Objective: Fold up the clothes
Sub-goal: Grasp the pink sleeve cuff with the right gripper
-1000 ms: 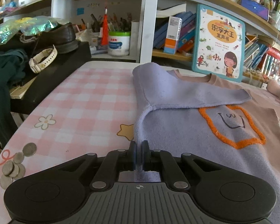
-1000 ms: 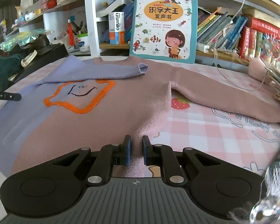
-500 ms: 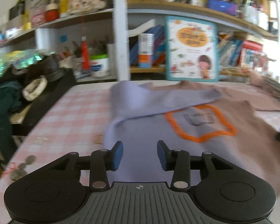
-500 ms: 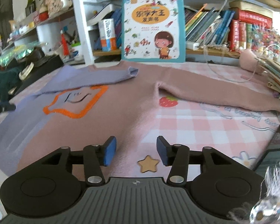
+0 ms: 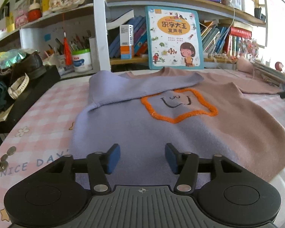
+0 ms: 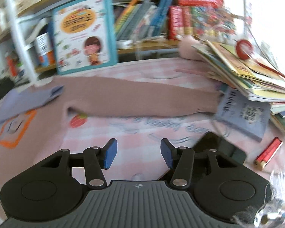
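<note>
A two-tone sweater (image 5: 161, 125) lies flat on the checked surface (image 5: 47, 110). Its unfolded pink sleeve (image 6: 142, 98) runs from 9 to 3 o'clock, at 12 o'clock from the right gripper (image 6: 136, 154) (nearer hand), whose jaws stand released and empty. The left gripper (image 5: 142, 157) hovers above the hem, jaws opening on nothing. A white tub (image 5: 81, 60) on the shelf holds pens.

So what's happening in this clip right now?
A person with two handheld tongs is folding a purple-and-pink sweater spread on a checked tablecloth. Its purple sleeve is already folded across the chest; the pink sleeve lies stretched out. The left tongs are opening above the hem, and the right tongs are open, empty.
</note>
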Demonstrator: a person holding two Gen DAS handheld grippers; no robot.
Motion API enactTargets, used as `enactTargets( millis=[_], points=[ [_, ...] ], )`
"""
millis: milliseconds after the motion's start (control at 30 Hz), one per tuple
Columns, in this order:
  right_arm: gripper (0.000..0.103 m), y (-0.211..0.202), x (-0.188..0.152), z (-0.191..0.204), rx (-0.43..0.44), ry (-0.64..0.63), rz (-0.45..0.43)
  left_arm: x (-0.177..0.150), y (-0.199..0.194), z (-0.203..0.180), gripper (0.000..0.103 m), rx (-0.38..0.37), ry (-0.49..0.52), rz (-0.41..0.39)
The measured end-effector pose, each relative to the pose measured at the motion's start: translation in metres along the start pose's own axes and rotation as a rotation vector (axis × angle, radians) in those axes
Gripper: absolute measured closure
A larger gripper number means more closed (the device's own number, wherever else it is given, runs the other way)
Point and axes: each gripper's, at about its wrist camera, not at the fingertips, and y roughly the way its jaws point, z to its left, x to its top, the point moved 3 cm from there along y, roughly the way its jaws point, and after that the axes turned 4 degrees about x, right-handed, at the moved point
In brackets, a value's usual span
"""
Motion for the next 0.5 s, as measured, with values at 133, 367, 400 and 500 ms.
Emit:
enactTargets(
  millis=[133,367,400,500],
  points=[
    [0.055,0.016,0.019,-0.028,-0.013,0.118,0.024,-0.005,0.001,-0.005,0.044,0.026,0.028,-0.017],
    [0.055,0.043,0.042,-0.06,-0.054,0.277,0.035,-0.006,0.002,-0.002,0.033,0.031,0.001,-0.013],
    [0.055,0.046,0.044,-0.064,-0.061,0.296,0.036,-0.007,0.002,-0.001,0.03,0.031,-0.011,-0.012],
    [0.055,0.055,0.046,-0.072,-0.079,0.349,0.039,-0.008,0.002,0.0,0.029,0.038,-0.018,-0.016]
  ],
)
